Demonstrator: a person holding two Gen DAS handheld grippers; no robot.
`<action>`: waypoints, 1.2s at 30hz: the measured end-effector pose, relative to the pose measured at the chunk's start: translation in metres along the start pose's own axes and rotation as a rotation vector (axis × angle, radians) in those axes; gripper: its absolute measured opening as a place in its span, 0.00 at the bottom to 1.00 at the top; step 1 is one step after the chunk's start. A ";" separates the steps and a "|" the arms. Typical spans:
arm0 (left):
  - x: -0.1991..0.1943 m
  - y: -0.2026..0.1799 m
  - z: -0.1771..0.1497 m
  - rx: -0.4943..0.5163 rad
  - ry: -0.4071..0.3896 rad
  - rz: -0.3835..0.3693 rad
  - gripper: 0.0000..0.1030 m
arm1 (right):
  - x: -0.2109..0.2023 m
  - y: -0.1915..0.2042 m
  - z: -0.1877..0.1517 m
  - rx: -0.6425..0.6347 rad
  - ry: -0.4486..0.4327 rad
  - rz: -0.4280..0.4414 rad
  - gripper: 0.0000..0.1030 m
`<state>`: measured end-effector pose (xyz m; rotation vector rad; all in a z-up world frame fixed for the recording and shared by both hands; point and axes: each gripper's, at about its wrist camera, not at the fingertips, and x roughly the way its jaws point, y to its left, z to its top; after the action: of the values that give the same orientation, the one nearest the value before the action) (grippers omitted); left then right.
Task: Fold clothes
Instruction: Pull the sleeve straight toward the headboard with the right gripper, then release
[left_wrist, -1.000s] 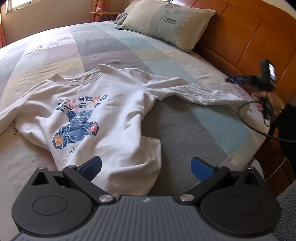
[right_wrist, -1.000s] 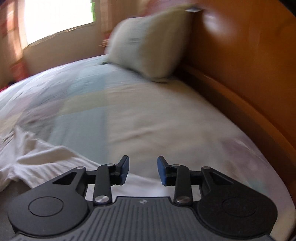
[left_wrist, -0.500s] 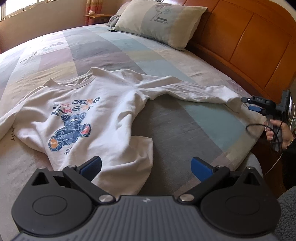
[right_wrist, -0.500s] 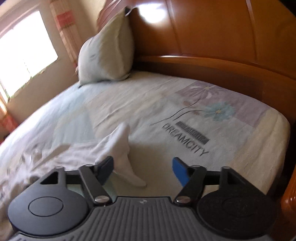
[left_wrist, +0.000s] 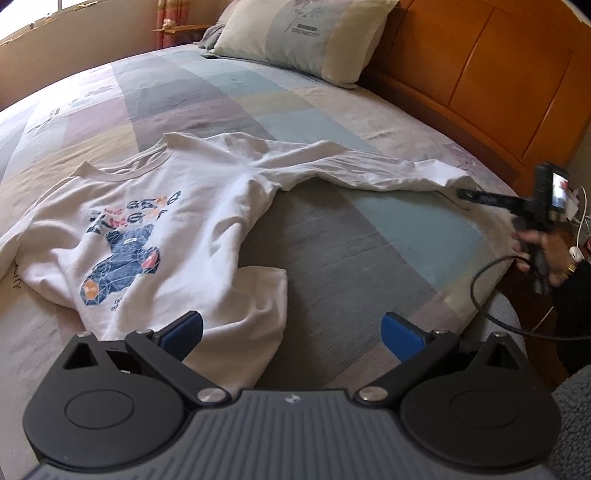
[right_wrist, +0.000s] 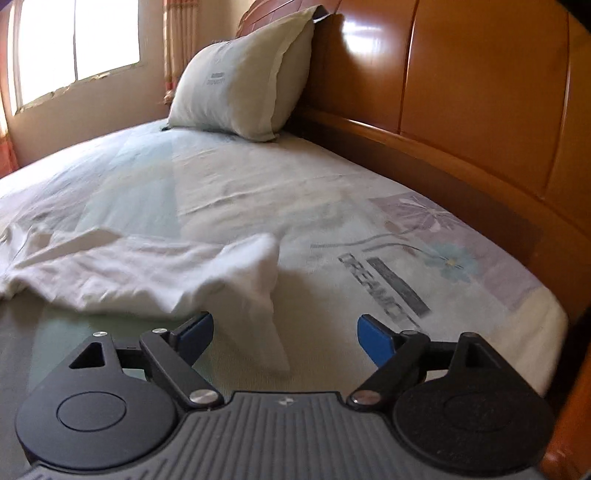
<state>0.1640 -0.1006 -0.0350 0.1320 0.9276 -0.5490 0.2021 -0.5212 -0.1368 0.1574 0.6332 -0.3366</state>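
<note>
The bed (left_wrist: 369, 229), covered in a patchwork sheet, carries a white long-sleeved shirt (left_wrist: 177, 206) lying face up, its printed front showing. The body is spread but rumpled, with the lower hem corner bunched near the bed's edge, and one sleeve (left_wrist: 369, 170) stretched out sideways toward the wooden headboard (left_wrist: 480, 74). A pillow (left_wrist: 306, 33) sits well apart at the head of the bed.

The shirt lies unfolded, so the work in hand looks like laying out or the sleeve fold; one moment fits either.

The right gripper (right_wrist: 284, 332), seen from the left wrist view just beside the sleeve end, hangs released with its jaws wide apart, the sleeve cuff (right_wrist: 258, 273) lying just ahead between them and touching neither pad. The left gripper (left_wrist: 291, 328) is likewise spread wide and empty above the shirt's hem corner (left_wrist: 258, 295).

A next move would likely call for closing on the cuff and the hem, pinching only the cloth and not the sheet beneath.
</note>
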 end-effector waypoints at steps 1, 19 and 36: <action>0.000 -0.002 0.000 0.002 0.002 -0.001 0.99 | 0.012 0.000 0.003 0.007 0.009 -0.016 0.86; 0.004 -0.007 0.003 0.018 0.002 -0.036 0.99 | -0.005 -0.002 0.012 -0.344 -0.137 -0.472 0.94; 0.001 0.004 -0.002 -0.010 0.000 -0.024 0.99 | -0.036 -0.035 0.028 -0.141 -0.010 -0.434 0.94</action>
<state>0.1655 -0.0968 -0.0375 0.1117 0.9331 -0.5665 0.1775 -0.5510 -0.0943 -0.1204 0.6770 -0.7080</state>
